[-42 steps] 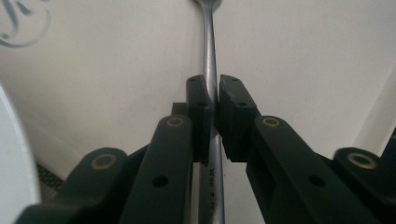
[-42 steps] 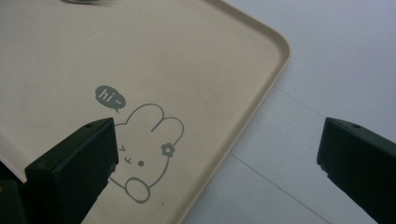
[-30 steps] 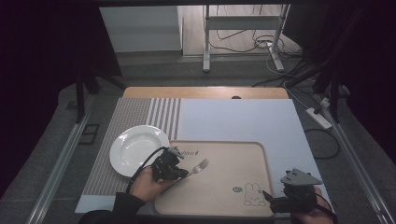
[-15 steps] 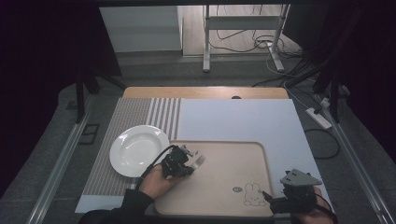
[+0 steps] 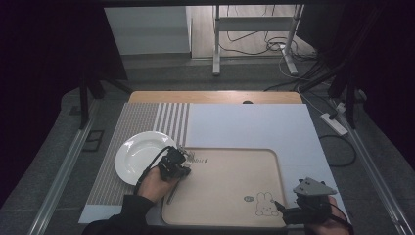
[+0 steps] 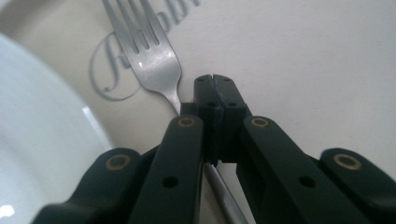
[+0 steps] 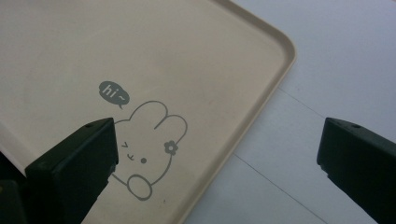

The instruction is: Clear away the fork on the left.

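Our left claw (image 6: 215,88) was clenched on the fork (image 6: 156,65), jaws pressed together around its neck just below the tines, the handle running back under the jaws. In the high view that left claw (image 5: 175,164) sat at the tray's (image 5: 230,196) near-left corner, our hand (image 5: 155,183) behind it, and the fork's handle (image 5: 171,193) slanted down onto the tray. The tines lay over grey script printed on the tray, right beside the white plate (image 5: 139,154), which rested on the striped mat (image 5: 127,142) just left of the tray. Over on the right, our right claw (image 7: 217,154) was released, jaws spread wide and holding nothing, hanging above the tray's rim (image 7: 261,88) by the printed bunny (image 7: 149,140) with its "hi~" bubble. From above, the right claw (image 5: 281,208) sat at the tray's near-right corner. Beneath everything lay a pale sheet (image 5: 254,125) on the desk (image 5: 215,96).
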Action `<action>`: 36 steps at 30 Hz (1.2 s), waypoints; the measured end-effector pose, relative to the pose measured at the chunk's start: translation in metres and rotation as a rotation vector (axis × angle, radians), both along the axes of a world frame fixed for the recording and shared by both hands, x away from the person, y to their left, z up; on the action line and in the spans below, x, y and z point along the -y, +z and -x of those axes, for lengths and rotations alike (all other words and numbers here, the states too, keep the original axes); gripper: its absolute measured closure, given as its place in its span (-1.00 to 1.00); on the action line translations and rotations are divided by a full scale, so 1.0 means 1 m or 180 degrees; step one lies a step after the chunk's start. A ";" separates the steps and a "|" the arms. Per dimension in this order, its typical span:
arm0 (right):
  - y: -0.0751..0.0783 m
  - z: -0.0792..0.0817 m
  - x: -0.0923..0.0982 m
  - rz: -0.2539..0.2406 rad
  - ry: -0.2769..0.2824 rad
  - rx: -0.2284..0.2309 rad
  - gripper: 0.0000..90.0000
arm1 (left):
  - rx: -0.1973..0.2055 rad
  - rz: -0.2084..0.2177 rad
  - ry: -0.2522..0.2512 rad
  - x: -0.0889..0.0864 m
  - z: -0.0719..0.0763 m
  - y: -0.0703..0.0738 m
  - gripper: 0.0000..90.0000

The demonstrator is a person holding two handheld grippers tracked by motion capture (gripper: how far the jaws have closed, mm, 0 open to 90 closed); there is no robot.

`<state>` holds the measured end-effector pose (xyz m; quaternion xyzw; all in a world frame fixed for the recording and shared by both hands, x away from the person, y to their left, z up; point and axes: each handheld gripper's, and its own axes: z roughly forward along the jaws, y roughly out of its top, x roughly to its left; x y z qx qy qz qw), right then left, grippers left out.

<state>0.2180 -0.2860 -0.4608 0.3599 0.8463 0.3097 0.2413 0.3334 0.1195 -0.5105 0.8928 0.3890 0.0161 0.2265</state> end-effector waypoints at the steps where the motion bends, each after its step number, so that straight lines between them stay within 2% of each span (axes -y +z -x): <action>1: 0.000 0.000 0.000 0.0000 0.0000 -0.0001 -1.00 | 0.0001 -0.0017 0.0024 -0.002 -0.001 0.000 0.98; 7: 0.000 0.000 0.000 0.0012 0.0017 0.0003 -1.00 | 0.0011 -0.0074 0.0139 -0.010 -0.003 0.000 0.98; 11: 0.000 0.000 0.000 0.0021 0.0019 0.0002 -1.00 | 0.0004 -0.0076 0.0148 -0.012 -0.004 0.001 0.98; 14: 0.000 0.000 0.000 0.0027 0.0025 0.0004 -1.00 | -0.0049 0.0056 0.0113 -0.012 -0.004 0.001 0.98; 17: 0.000 0.000 0.000 0.0026 0.0024 0.0009 -1.00 | 0.0040 0.0107 0.0056 -0.012 -0.002 0.005 0.95; 20: 0.000 0.000 0.000 0.0020 0.0021 0.0012 -1.00 | 0.0117 0.0257 -0.0004 -0.013 0.001 0.009 0.82; 21: 0.000 0.000 0.000 0.0020 0.0022 0.0012 -1.00 | 0.0130 0.0338 -0.0047 -0.013 0.001 0.010 0.77; 23: 0.000 0.001 0.000 0.0015 0.0017 0.0010 -1.00 | 0.0108 0.0589 -0.0105 -0.016 0.002 0.012 0.62; 24: 0.000 0.000 0.000 0.0015 0.0017 0.0011 -1.00 | 0.0116 0.0637 -0.0122 -0.017 0.003 0.013 0.57; 28: 0.000 0.001 0.000 0.0012 0.0017 0.0012 -1.00 | 0.0275 0.0566 -0.0128 -0.019 0.005 0.016 0.30; 30: 0.000 0.001 0.000 0.0012 0.0019 0.0010 -1.00 | 0.0307 0.0569 -0.0121 -0.021 0.005 0.016 0.20; 34: 0.000 0.001 0.000 0.0002 0.0022 0.0012 -1.00 | 0.0491 0.0593 -0.0140 -0.026 0.007 0.016 -0.13; 36: 0.000 0.001 0.000 0.0001 0.0022 0.0013 -1.00 | 0.0535 0.0669 -0.0158 -0.029 0.008 0.017 -0.26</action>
